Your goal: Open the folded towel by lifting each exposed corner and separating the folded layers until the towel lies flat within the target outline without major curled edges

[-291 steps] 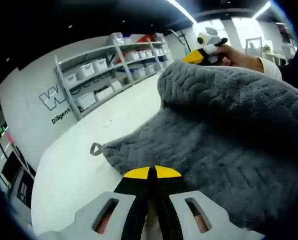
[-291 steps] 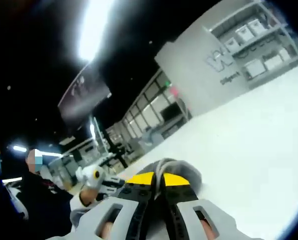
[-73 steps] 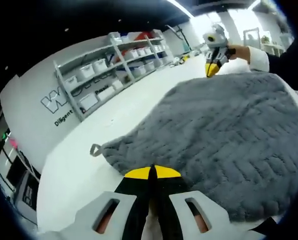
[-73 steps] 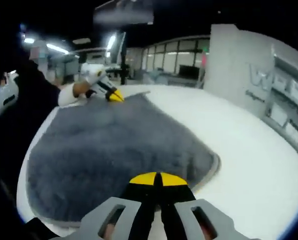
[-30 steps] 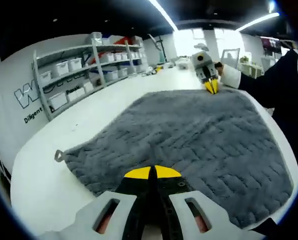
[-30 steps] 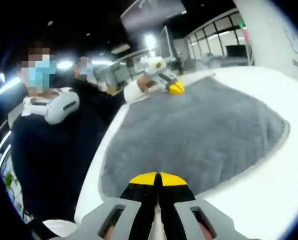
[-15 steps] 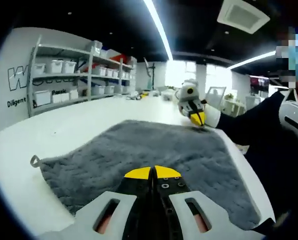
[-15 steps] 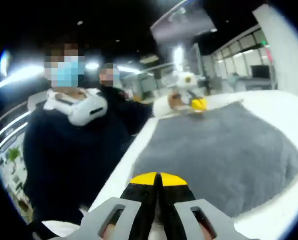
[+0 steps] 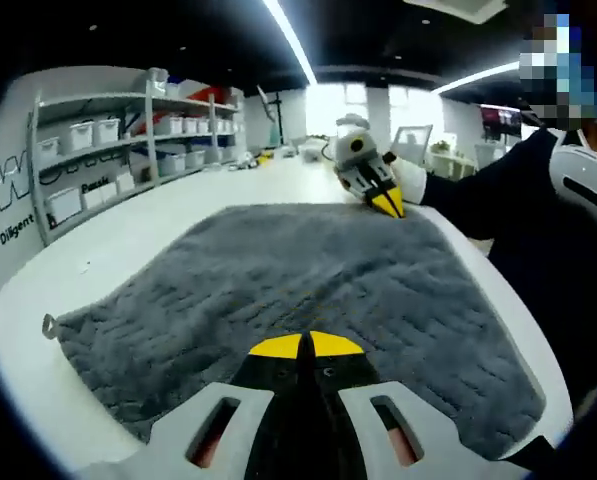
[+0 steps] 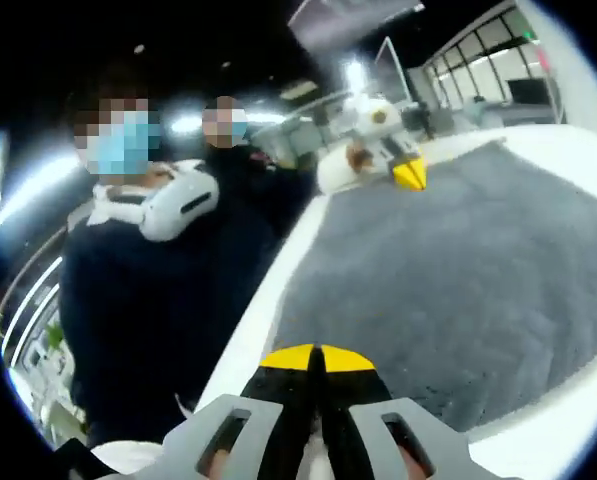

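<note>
The grey towel (image 9: pixel 308 290), plush with a ribbed herringbone pile, lies spread flat on the white desk (image 9: pixel 128 235); its near edge is hidden under each view's own fingers. A small loop (image 9: pixel 48 326) sticks out at the left corner. The left gripper (image 9: pixel 304 345) and right gripper (image 10: pixel 318 357) have yellow tips pressed together, with no cloth visibly between them.

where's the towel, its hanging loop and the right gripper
towel (image 9: pixel 308 275), left gripper view, middle of the grey pile
hanging loop (image 9: pixel 49 326), left gripper view, loop at the corner
right gripper (image 9: pixel 389 204), left gripper view, yellow tips
</note>
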`<state>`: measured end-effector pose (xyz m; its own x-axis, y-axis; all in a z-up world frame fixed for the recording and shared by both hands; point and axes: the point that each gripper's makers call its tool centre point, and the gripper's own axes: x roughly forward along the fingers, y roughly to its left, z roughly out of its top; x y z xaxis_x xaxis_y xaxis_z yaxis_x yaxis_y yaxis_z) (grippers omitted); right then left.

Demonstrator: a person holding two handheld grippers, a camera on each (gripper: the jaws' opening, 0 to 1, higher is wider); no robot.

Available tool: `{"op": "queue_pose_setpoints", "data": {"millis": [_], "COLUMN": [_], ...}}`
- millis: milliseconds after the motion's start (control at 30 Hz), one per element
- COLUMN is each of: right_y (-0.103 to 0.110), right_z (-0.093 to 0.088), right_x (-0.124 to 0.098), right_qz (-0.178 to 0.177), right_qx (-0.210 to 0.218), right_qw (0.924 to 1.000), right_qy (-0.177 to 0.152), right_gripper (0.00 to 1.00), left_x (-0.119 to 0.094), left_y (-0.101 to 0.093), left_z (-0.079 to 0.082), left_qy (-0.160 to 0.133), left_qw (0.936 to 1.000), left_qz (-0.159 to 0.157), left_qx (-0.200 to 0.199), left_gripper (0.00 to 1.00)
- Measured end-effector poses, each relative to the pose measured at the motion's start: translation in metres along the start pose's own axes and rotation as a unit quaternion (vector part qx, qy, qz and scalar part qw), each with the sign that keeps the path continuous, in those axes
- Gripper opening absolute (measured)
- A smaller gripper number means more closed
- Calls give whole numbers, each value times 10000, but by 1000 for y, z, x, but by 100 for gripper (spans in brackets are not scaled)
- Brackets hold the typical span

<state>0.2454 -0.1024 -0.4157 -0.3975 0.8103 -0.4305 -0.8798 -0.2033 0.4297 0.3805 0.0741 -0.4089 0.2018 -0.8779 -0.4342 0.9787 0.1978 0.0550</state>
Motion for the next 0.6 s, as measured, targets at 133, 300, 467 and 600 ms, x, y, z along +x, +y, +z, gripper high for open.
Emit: {"op": "queue_pose_setpoints", "data": {"millis": [133,300,467,600], "right_y": [4,-15,-66,-101], "right_z": [-1,21,48,45], "right_x": [-2,-26,-68,-94], "right_qz": [87,-281,-1534,-2175], "right_qx": [238,-154,-790,-365], "right_qw": [9996,9985,9783,9670], "right_qy": [80,-438,-1144,-1273], "right_gripper": [0,0,0,0], "left_x": [-1,-1,-2,-1], "left_y": [-1,-1,-2,-2], "left_z": [-1,-1,0,1], "left_qy": [-27,-107,-223,-246], "left_qw": [10000,9999,9996,9995], "left_qz": [-34,-77,-176,-174], "left_qx": [62,71,55,62], "left_gripper": [0,0,0,0]}}
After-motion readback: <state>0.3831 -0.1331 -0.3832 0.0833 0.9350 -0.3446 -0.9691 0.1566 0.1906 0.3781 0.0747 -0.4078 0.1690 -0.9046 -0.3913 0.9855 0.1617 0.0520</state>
